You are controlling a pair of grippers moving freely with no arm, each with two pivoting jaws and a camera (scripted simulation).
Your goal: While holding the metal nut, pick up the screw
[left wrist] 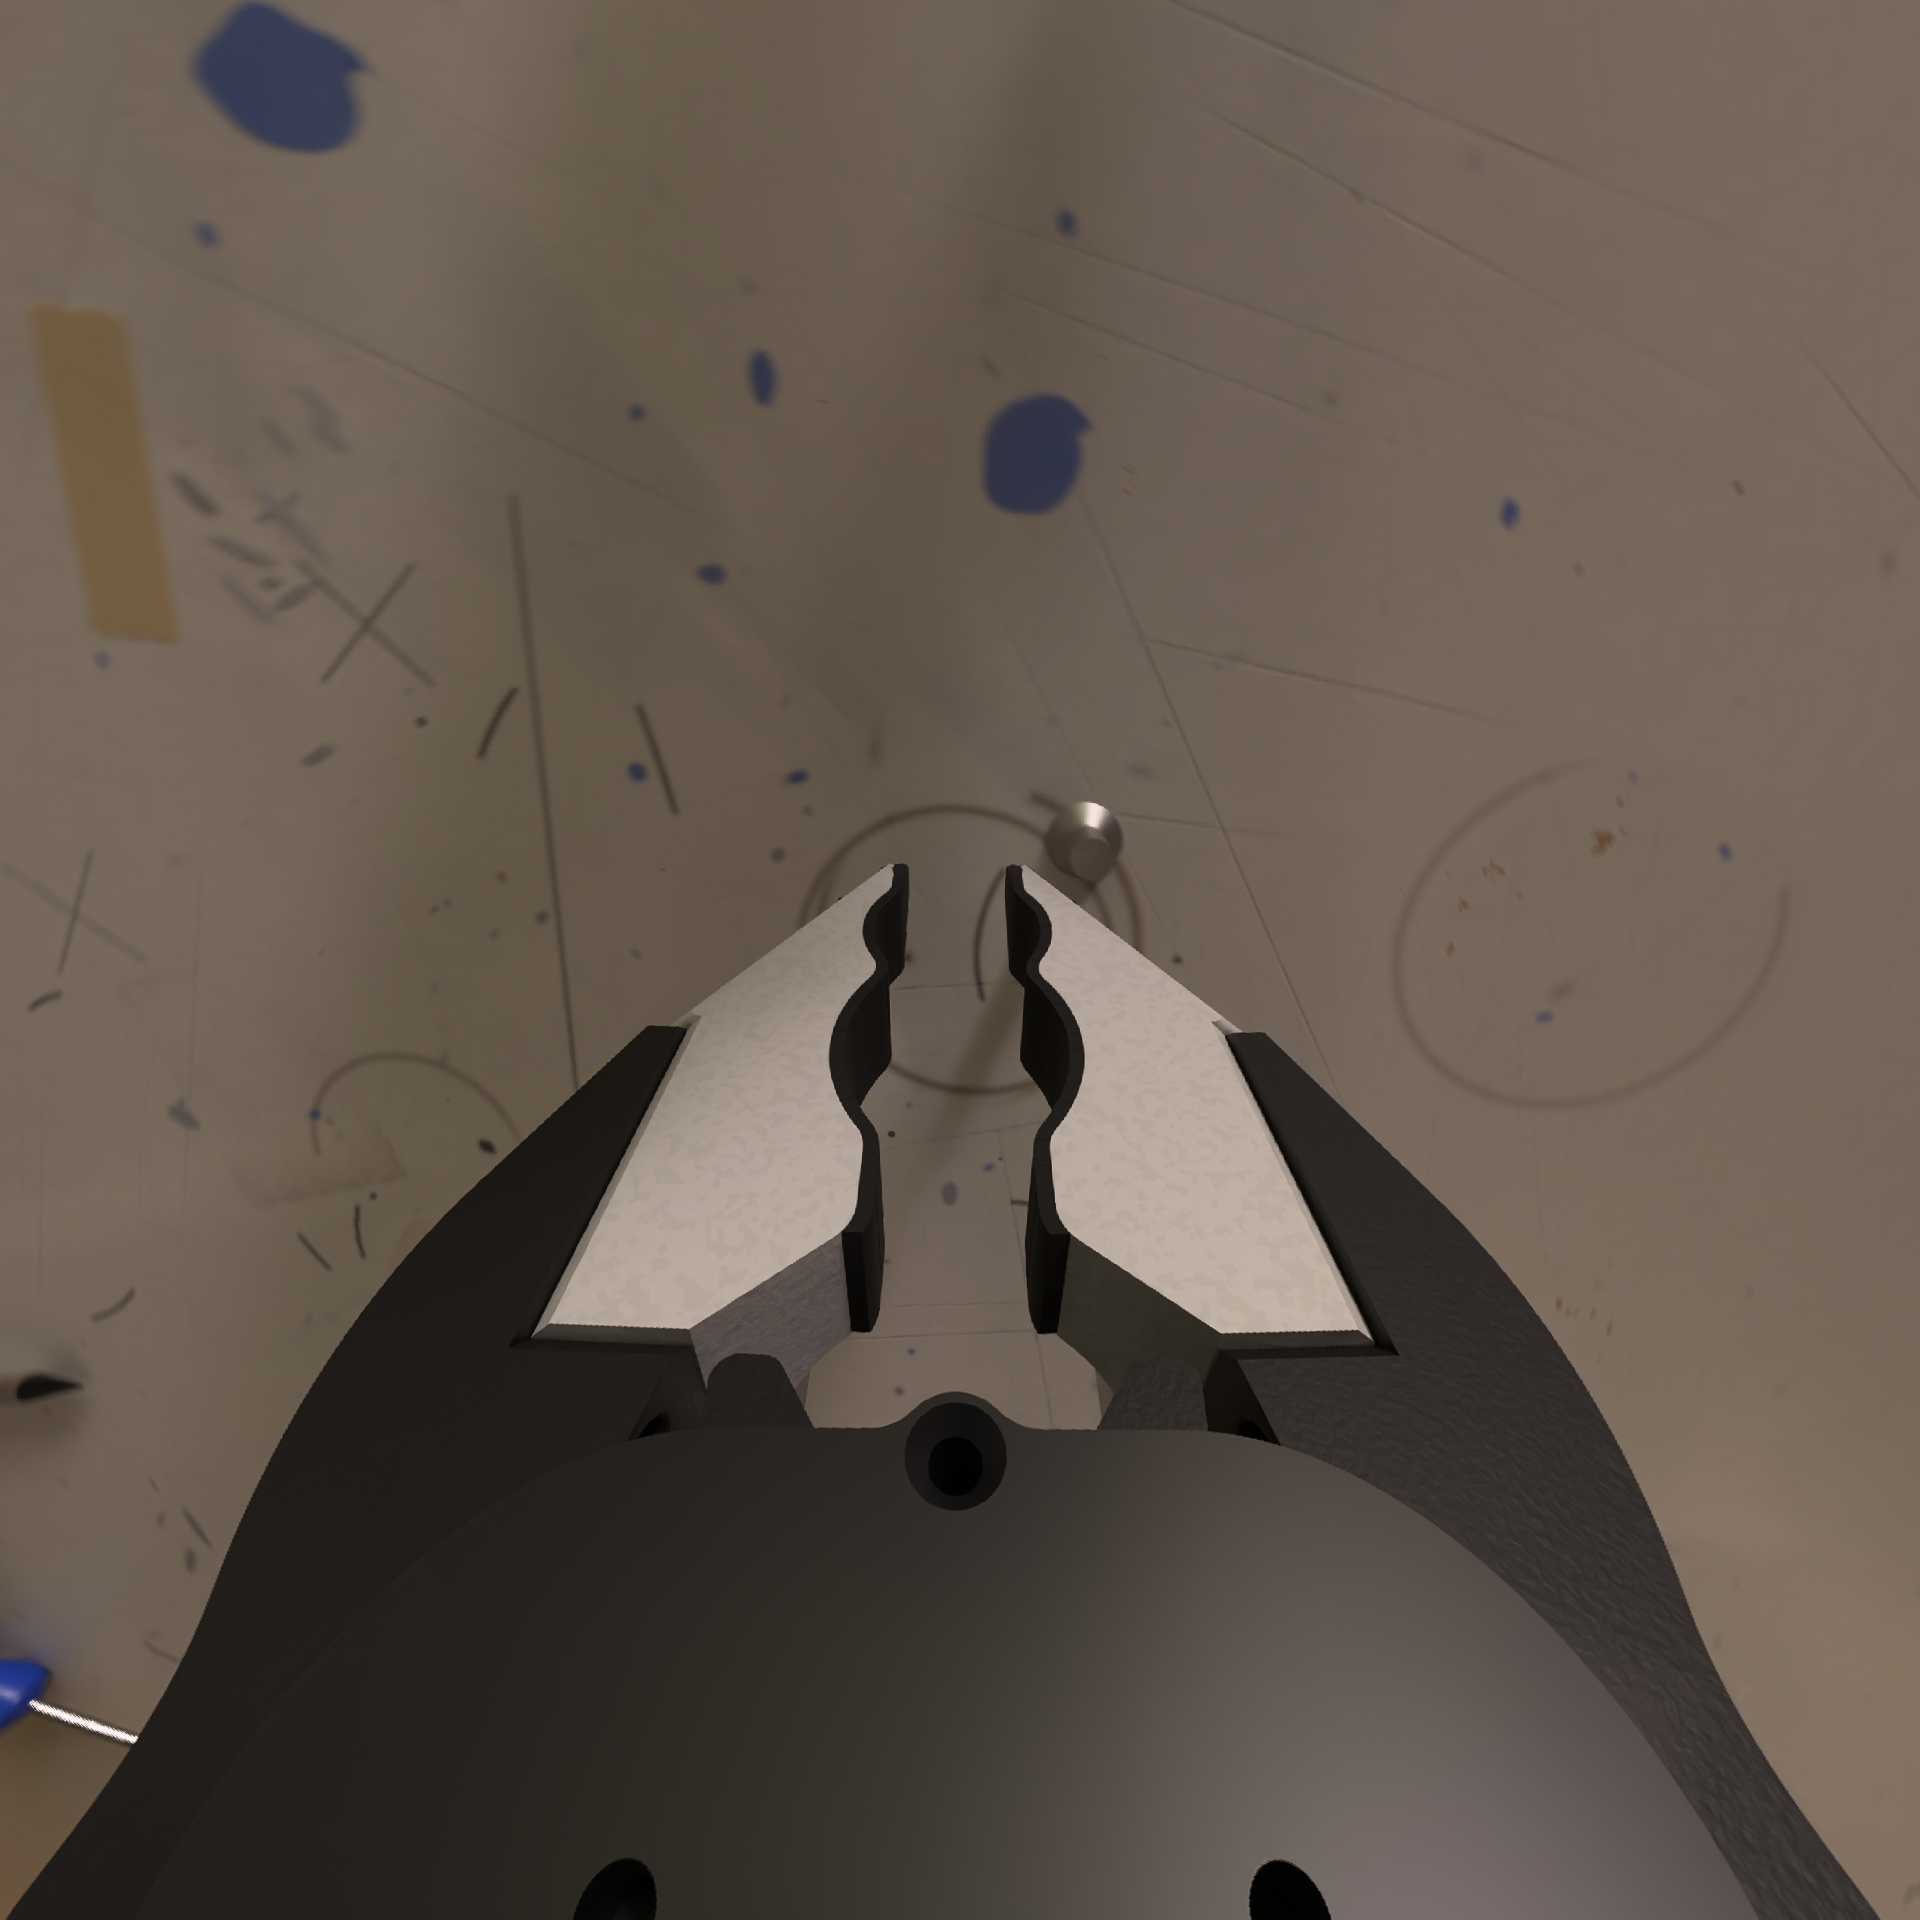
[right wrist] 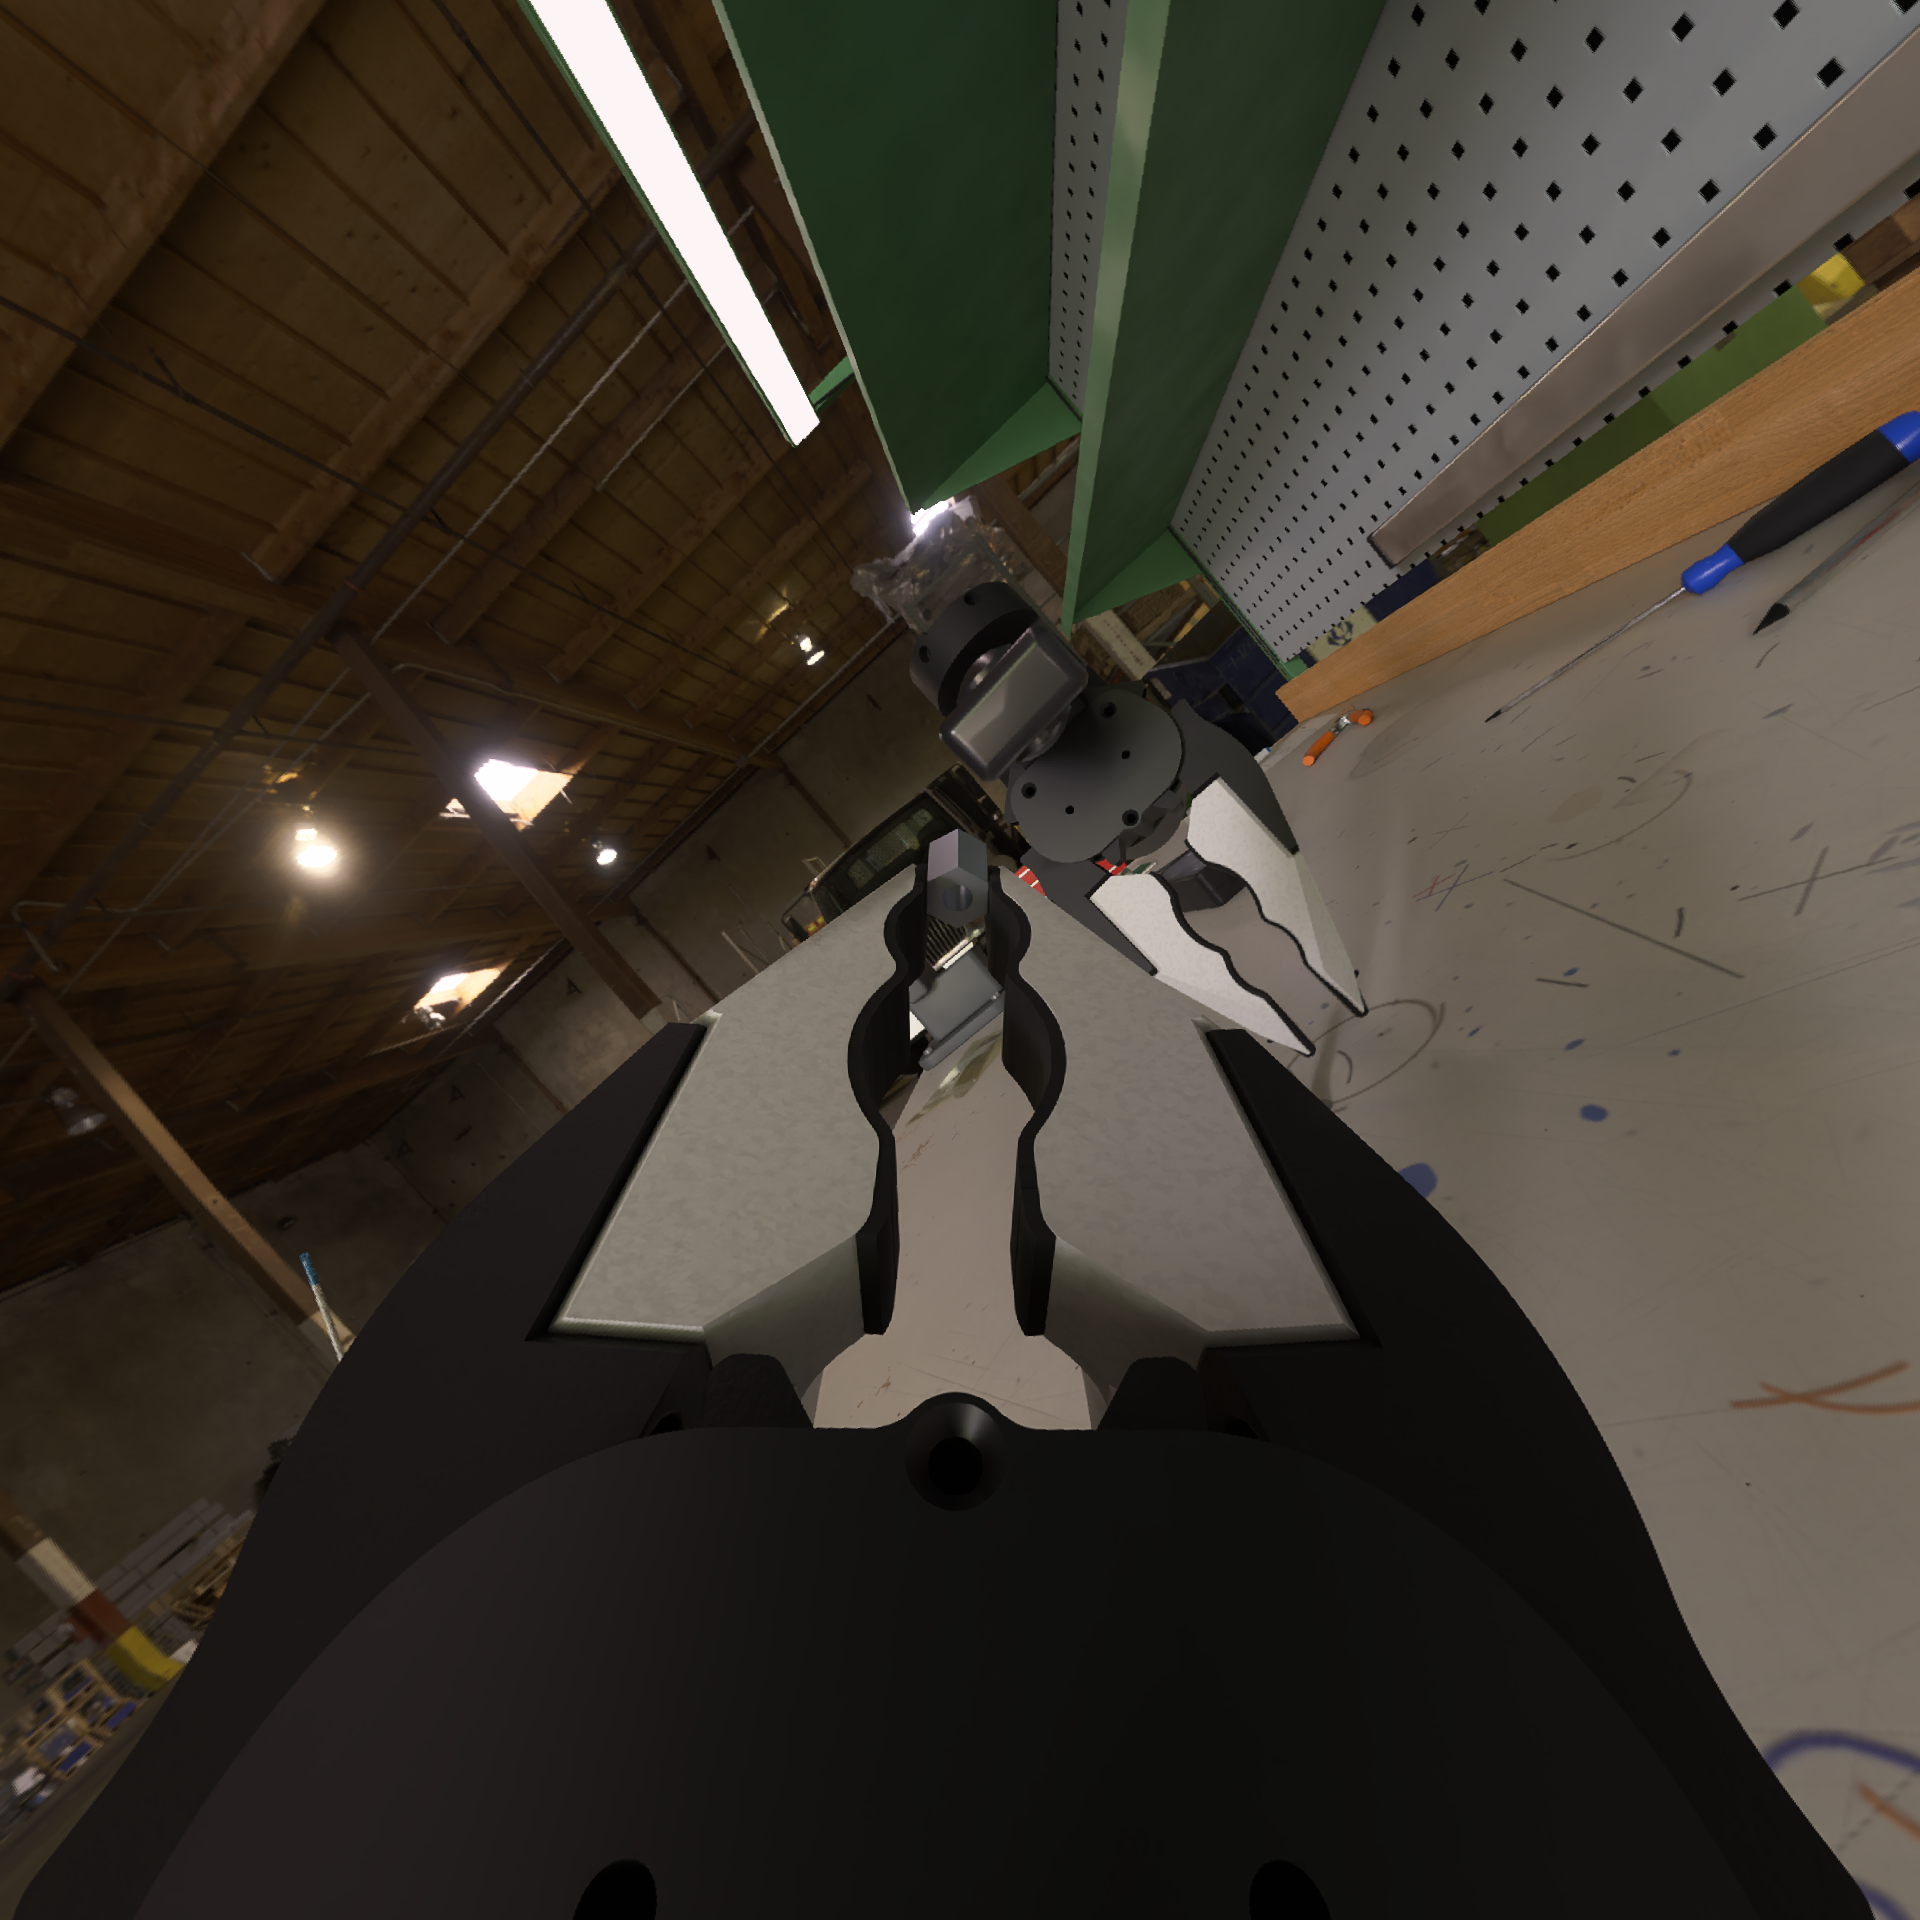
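Observation:
In the left wrist view, the screw (left wrist: 1084,840) lies on the scuffed beige tabletop (left wrist: 1455,520), its round silver head showing just beyond and to the right of my right fingertip. My left gripper (left wrist: 956,878) is open and empty, pointing down at the table close to the screw. In the right wrist view, my right gripper (right wrist: 954,894) is shut on the grey metal nut (right wrist: 951,862), held at its fingertips above the table. The left gripper also shows there (right wrist: 1335,1029), tips near the tabletop. The screw is not seen in that view.
A blue and black screwdriver (right wrist: 1808,499) lies by the wooden ledge (right wrist: 1662,457) under a grey pegboard (right wrist: 1455,260); its blue end shows in the left wrist view (left wrist: 16,1688). A small orange item (right wrist: 1335,732) lies farther off. A strip of tape (left wrist: 104,468) sits at the left.

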